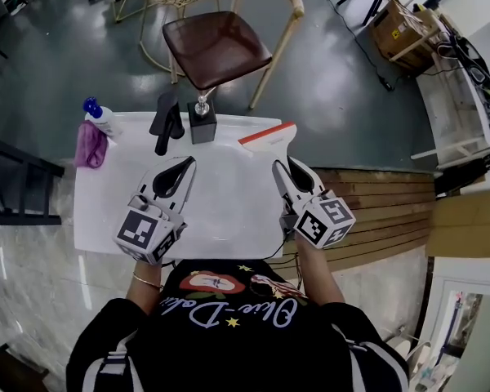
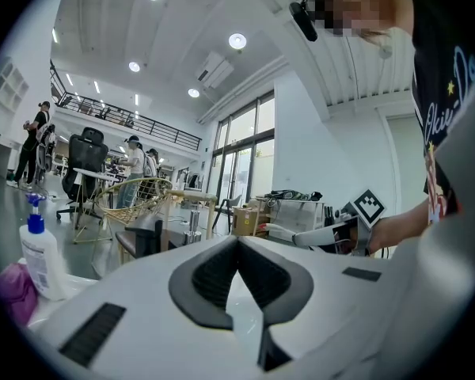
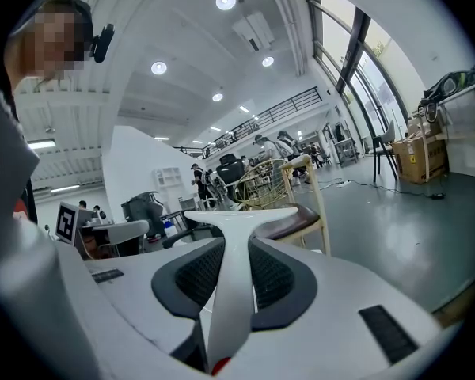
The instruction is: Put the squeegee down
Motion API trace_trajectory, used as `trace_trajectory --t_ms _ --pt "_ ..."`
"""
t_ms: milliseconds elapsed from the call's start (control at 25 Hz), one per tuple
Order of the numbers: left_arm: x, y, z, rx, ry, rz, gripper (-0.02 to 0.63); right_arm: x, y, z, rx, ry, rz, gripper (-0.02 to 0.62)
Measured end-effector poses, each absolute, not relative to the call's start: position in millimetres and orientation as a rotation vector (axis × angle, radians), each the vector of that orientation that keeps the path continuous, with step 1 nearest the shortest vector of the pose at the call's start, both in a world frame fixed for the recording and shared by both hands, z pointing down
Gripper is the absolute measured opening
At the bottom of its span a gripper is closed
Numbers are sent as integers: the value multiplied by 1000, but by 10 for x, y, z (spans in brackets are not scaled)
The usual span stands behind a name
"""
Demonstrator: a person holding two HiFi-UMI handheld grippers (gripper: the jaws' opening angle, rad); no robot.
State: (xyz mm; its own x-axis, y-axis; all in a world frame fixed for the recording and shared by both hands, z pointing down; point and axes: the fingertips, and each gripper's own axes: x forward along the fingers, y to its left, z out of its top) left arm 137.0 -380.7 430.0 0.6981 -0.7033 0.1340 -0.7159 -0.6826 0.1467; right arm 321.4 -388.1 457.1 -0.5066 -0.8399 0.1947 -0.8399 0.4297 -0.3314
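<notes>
Right tongs (image 1: 279, 165) clamped on the handle of the squeegee (image 1: 268, 135); the right gripper view shows the white handle running up between both dark pads, T-shaped head out front, a bit of red at the handle's near end. Squeegee sits at the far right part of the white bench (image 1: 220, 215), red-edged blade close to the far edge and slanting. Can't tell whether the blade touches the top or hangs just above it. Left tongs (image 1: 189, 164) tips together, nothing in them, parked over the bench's near left, well apart from the squeegee. Far left of the bench: pump bottle (image 1: 99, 118) and purple cloth (image 1: 91, 144); black stand (image 1: 202, 123) near the far edge, between them and the blade. Brown chair (image 1: 217, 46) beyond the bench. Step in hand, as I judge it: lowering and release, not yet done. To do it well: bring the handle down flat so head and handle both rest on the bench before the pads part, and keep the blade inside the far edge since it looks near enough to tip off. Best to draw it a little toward the middle, where there is bare top. Then open the pads fully and back off along the handle line so nothing drags. Left tongs can stay out of it.
</notes>
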Motion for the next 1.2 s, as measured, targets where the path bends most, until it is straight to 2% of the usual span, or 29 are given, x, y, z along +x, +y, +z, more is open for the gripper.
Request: trace_trajectory --t_ms 1200 --pt "1230 -3960 4323 2724 -1135 54 5 3095 -4164 5034 1520 -2532 631 109"
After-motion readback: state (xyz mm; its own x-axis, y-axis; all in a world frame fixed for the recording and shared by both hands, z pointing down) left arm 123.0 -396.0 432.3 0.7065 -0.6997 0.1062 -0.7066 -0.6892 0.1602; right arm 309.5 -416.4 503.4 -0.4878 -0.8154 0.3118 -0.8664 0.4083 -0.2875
